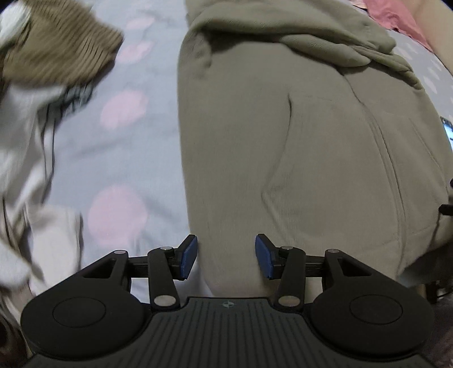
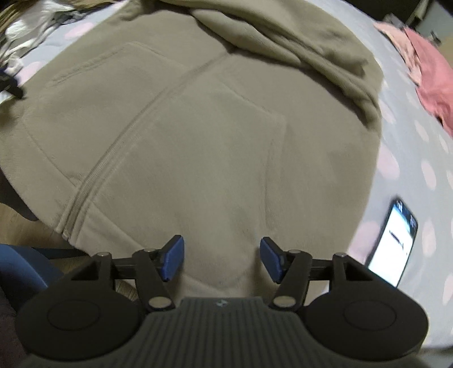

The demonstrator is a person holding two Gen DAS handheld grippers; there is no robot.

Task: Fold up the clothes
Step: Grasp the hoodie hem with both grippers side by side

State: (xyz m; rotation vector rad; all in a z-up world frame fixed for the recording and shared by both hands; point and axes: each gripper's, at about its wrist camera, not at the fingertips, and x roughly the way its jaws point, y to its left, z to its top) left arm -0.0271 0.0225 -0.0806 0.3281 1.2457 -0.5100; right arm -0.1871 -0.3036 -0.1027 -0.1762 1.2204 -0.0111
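Left wrist view: an olive fleece hoodie (image 1: 297,141) lies spread on a grey bedsheet dotted with pink (image 1: 124,158), its hood bunched at the far end. The left gripper (image 1: 226,259) points down over the garment's near hem, by its left edge, jaws parted with nothing gripped between the blue pads (image 1: 189,256); whether the pads touch the fleece is unclear. A strip of bare sheet runs along the hoodie's left edge, and beyond it sits a blurred heap of clothes: a brown ribbed garment (image 1: 59,48) and pale fabric (image 1: 25,136). A pink cloth (image 1: 396,17) lies at the far right corner. Right wrist view: the same hoodie (image 2: 198,127) fills the frame, front zip seam running diagonally, pockets on either side. The right gripper (image 2: 222,259) hangs over the near hem on the right-hand panel, jaws apart and empty, fleece showing between the pads (image 2: 173,259). To the right, on open sheet (image 2: 410,141), a lit phone (image 2: 393,243) lies just beside the hoodie's edge; a pink garment (image 2: 433,82) lies further off. At lower left the hem reaches the bed's edge, with floor and a blue object (image 2: 22,263) below.
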